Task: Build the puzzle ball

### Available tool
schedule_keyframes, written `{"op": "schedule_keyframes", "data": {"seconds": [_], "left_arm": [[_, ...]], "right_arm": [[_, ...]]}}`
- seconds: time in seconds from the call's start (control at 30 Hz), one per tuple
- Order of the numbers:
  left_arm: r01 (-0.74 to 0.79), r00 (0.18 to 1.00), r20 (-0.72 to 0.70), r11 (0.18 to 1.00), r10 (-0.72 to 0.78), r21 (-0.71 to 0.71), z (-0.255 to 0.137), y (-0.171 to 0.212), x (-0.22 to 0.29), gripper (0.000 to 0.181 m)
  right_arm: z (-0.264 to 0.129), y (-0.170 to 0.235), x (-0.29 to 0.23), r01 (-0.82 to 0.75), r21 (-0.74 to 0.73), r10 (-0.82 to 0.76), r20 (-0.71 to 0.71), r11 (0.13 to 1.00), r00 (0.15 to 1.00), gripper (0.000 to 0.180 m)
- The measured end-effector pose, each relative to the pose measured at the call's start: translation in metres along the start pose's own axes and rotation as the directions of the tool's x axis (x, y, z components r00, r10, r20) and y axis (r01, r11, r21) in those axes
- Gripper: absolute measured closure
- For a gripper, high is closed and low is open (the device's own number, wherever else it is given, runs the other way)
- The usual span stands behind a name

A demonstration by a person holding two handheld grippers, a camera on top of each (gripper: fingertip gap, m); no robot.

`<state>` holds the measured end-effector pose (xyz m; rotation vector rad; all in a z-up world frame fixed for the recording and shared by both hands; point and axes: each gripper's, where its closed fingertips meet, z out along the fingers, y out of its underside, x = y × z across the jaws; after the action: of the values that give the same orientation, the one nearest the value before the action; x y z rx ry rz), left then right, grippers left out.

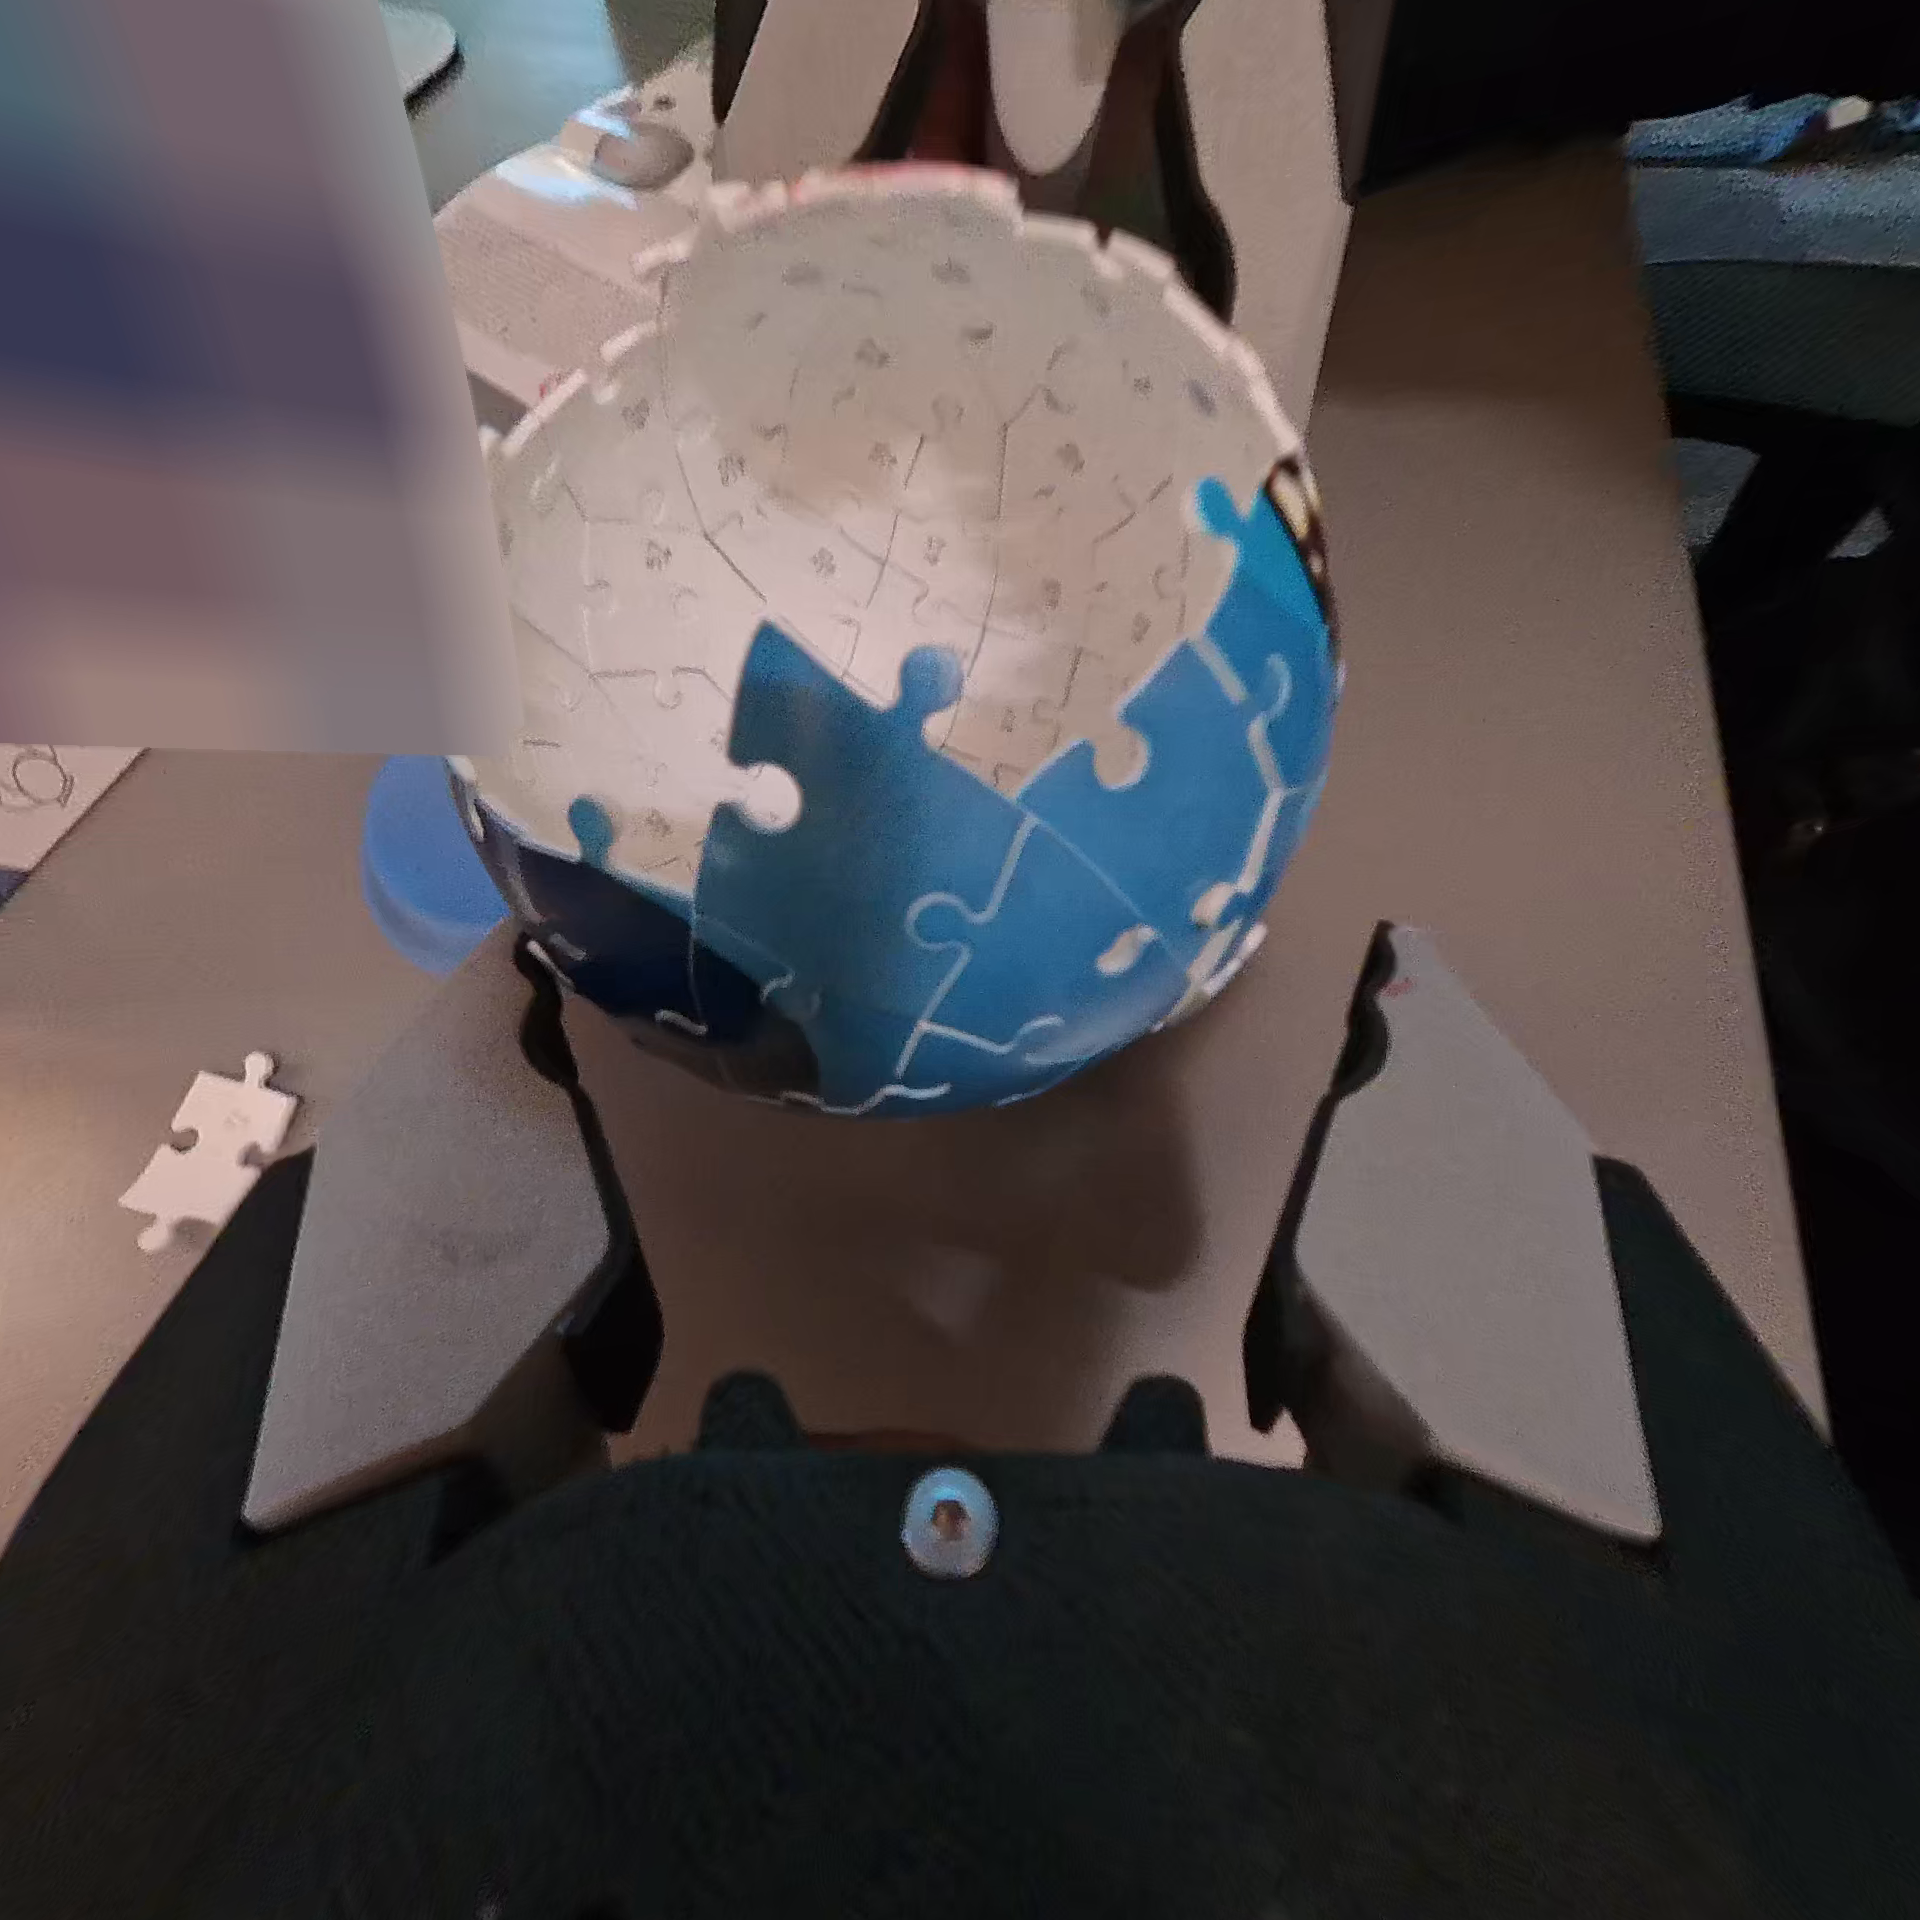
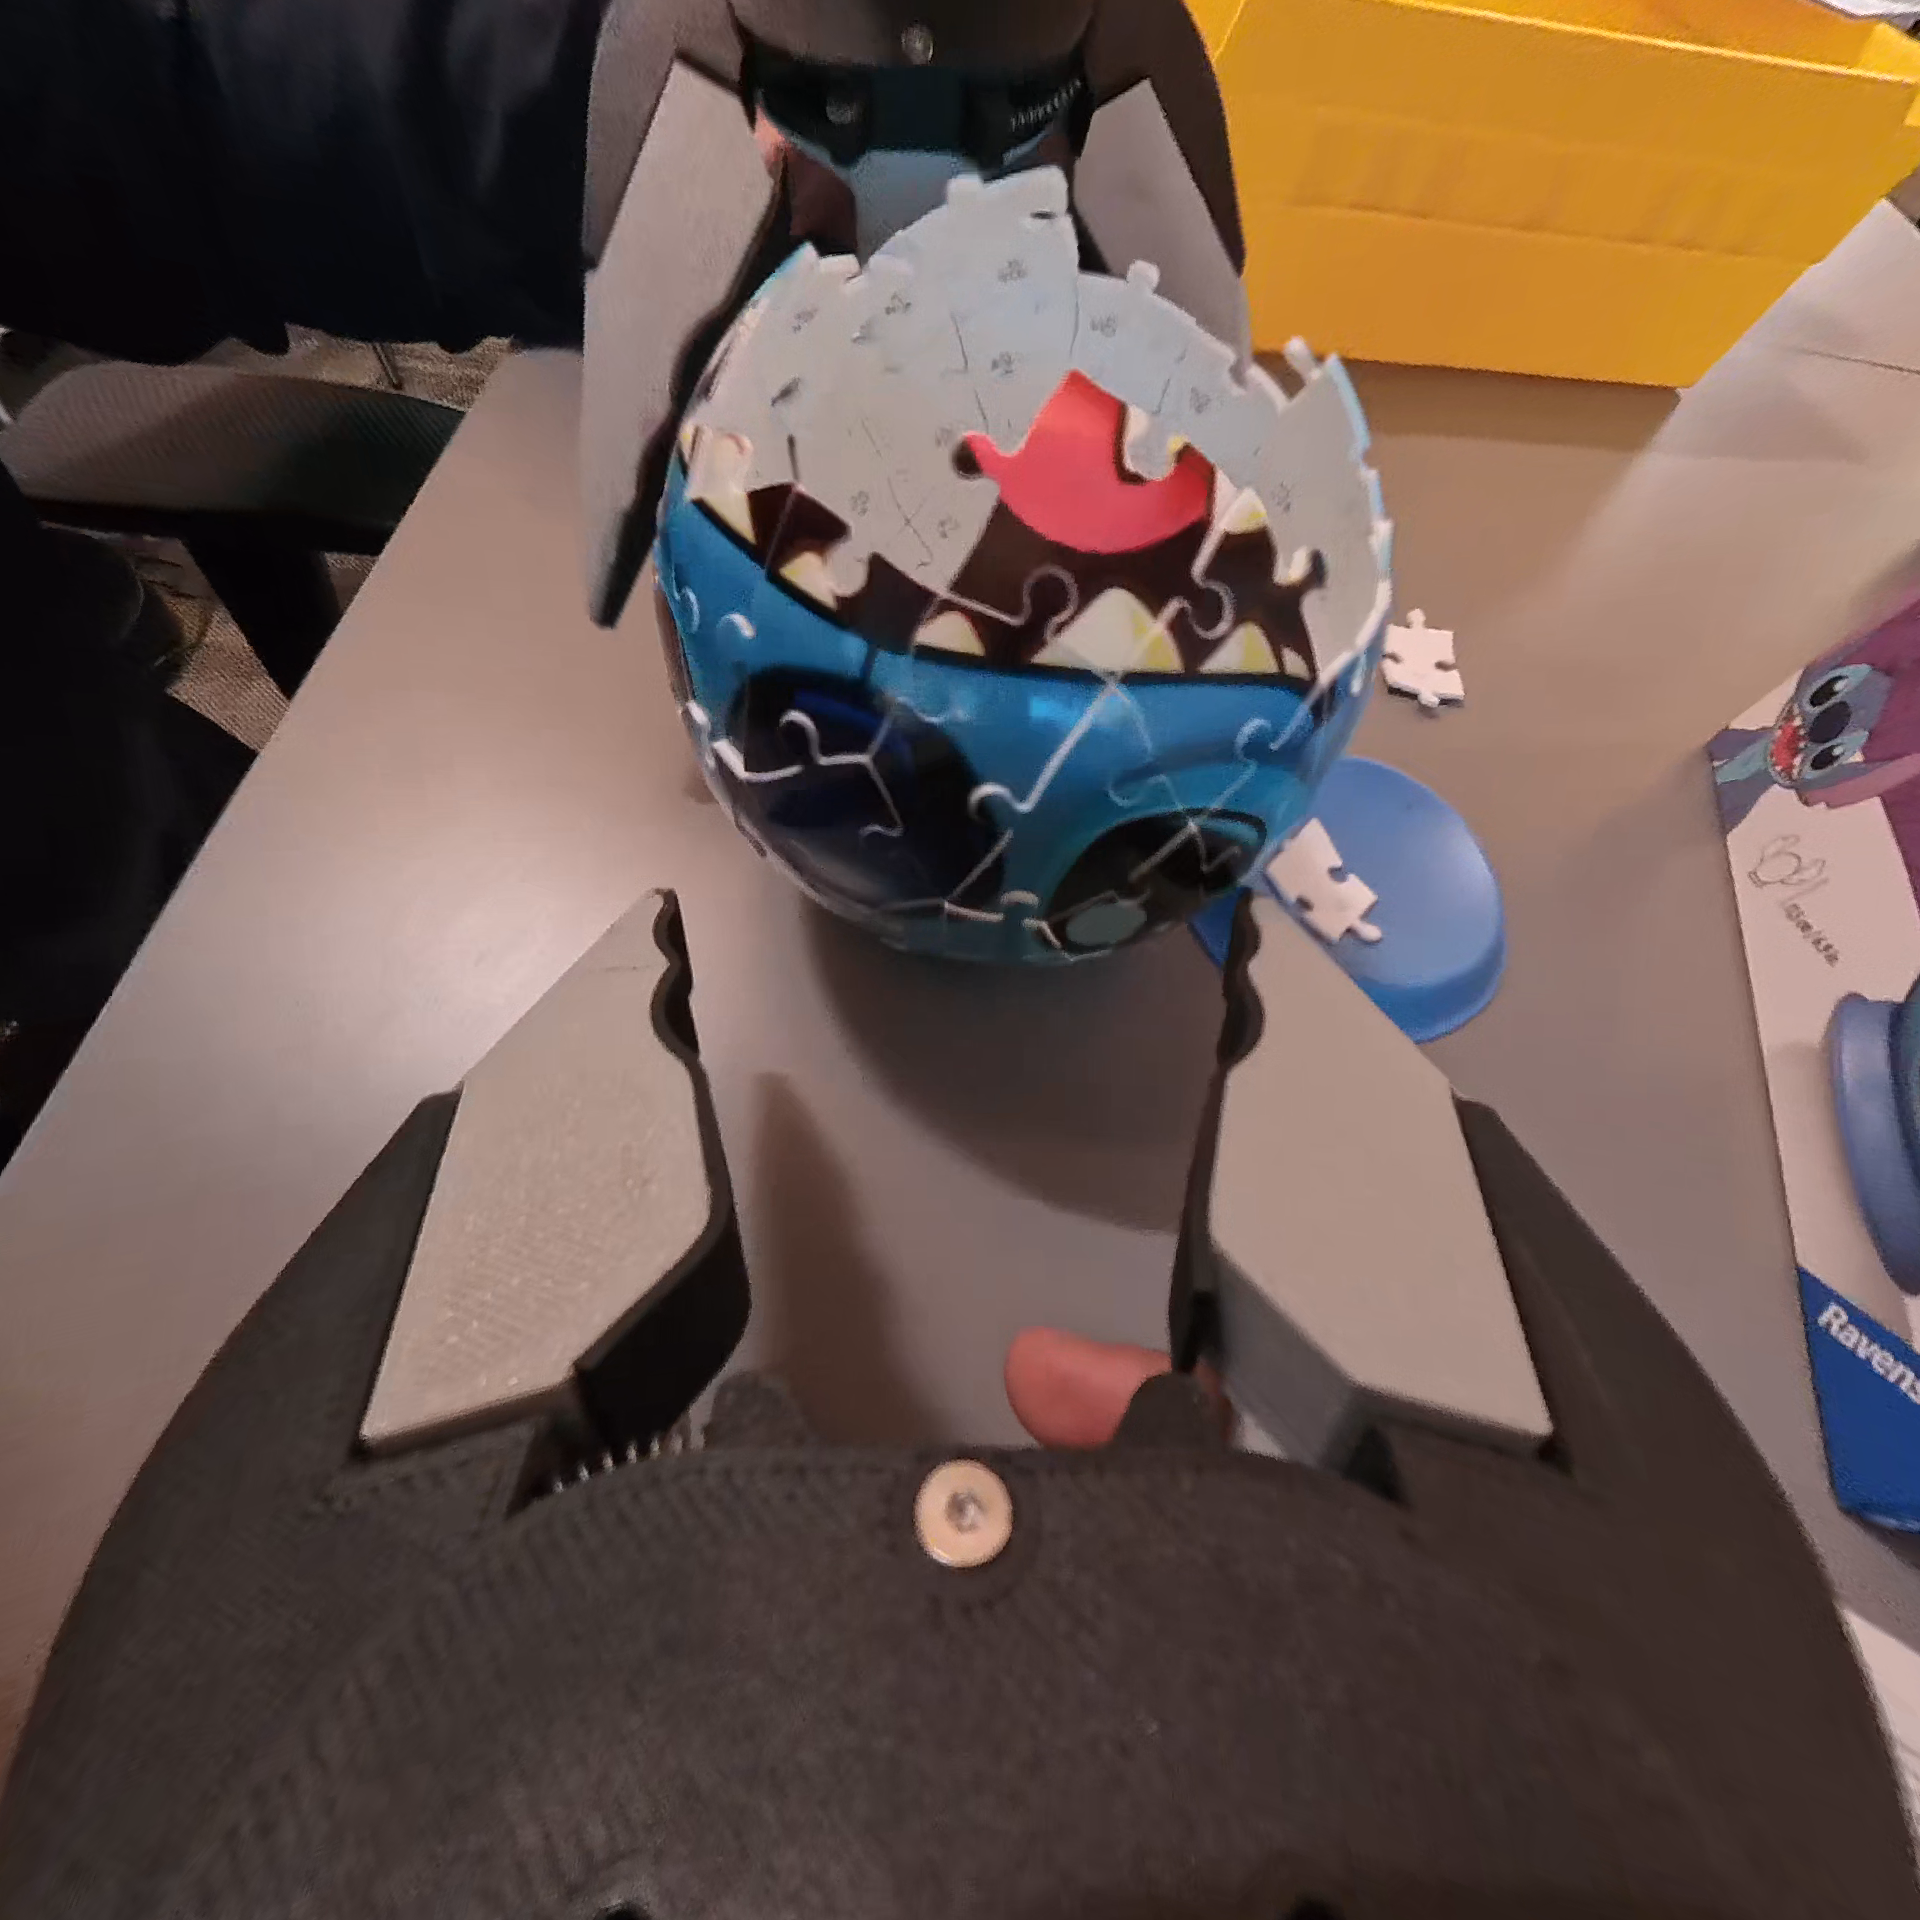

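Observation:
The part-built puzzle ball (image 1: pixel 1039 914) is blue outside and white inside, and it rests on the grey table (image 1: pixel 935 1247) with its open side up. My left gripper (image 1: pixel 961 956) is open, with its fingertips level with the ball's near lower edge. Whether they touch it I cannot tell. In the right wrist view the ball (image 2: pixel 935 727) shows a dark mouth, teeth and a red tongue. My right gripper (image 2: pixel 954 925) is open and empty just short of the ball. A loose white piece (image 1: pixel 213 1148) lies left of my left gripper.
A blue stand (image 2: pixel 1403 935) lies right of the ball with a white piece (image 2: pixel 1325 878) on it, and another piece (image 2: pixel 1423 660) lies beyond. A yellow box (image 2: pixel 1558 187) stands at the back right, printed sheets (image 2: pixel 1829 935) at the right. A white device (image 1: pixel 561 249) sits behind the ball. The loose white piece (image 1: pixel 213 1148) lies around 10 centimetres away from my left fingertips. Look for it in the right wrist view (image 2: pixel 1432 667) too.

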<state>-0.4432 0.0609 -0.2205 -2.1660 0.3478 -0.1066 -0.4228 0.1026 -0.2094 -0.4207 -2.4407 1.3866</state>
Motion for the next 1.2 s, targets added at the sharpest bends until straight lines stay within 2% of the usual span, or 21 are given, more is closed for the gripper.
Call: {"op": "schedule_keyframes", "data": {"seconds": [0.2,0.5,0.63,0.77,0.87,1.03,1.13,1.2], "left_arm": [[0.101,0.995,-0.010,0.993,-0.102,-0.063,0.007,0.021,-0.006,0.055],[0.129,0.992,0.004,0.991,-0.129,-0.041,-0.002,0.024,-0.009,0.057],[0.087,0.994,0.074,0.996,-0.085,-0.023,-0.020,0.023,-0.018,0.056],[0.096,0.992,0.082,0.995,-0.099,0.034,-0.044,0.022,-0.017,0.058],[0.107,0.986,0.120,0.993,-0.112,0.051,-0.057,0.030,-0.018,0.065],[0.153,0.982,0.095,0.980,-0.165,0.130,-0.069,0.031,-0.016,0.071],[0.156,0.981,0.094,0.976,-0.172,0.150,-0.070,0.031,-0.016,0.073],[0.157,0.981,0.086,0.975,-0.172,0.157,-0.070,0.034,-0.015,0.074]], "right_arm": [[0.012,0.001,0.013,-0.037,-0.008,0.037,-0.029,0.999,0.999,0.081],[0.029,-0.011,0.012,0.004,0.018,-0.003,-0.070,1.000,0.998,0.076],[0.045,-0.009,0.018,0.075,-0.055,-0.081,-0.134,0.996,0.988,0.075],[0.066,0.002,0.006,0.119,-0.173,-0.126,-0.031,0.978,0.992,0.071],[0.073,-0.001,0.003,0.110,-0.168,-0.108,0.020,0.980,0.994,0.075],[0.068,-0.011,0.006,0.077,-0.103,-0.070,0.065,0.992,0.995,0.085],[0.053,-0.010,0.020,0.086,-0.108,-0.084,0.026,0.990,0.996,0.085],[0.035,-0.012,0.038,0.080,-0.097,-0.082,-0.017,0.992,0.996,0.095]]}}
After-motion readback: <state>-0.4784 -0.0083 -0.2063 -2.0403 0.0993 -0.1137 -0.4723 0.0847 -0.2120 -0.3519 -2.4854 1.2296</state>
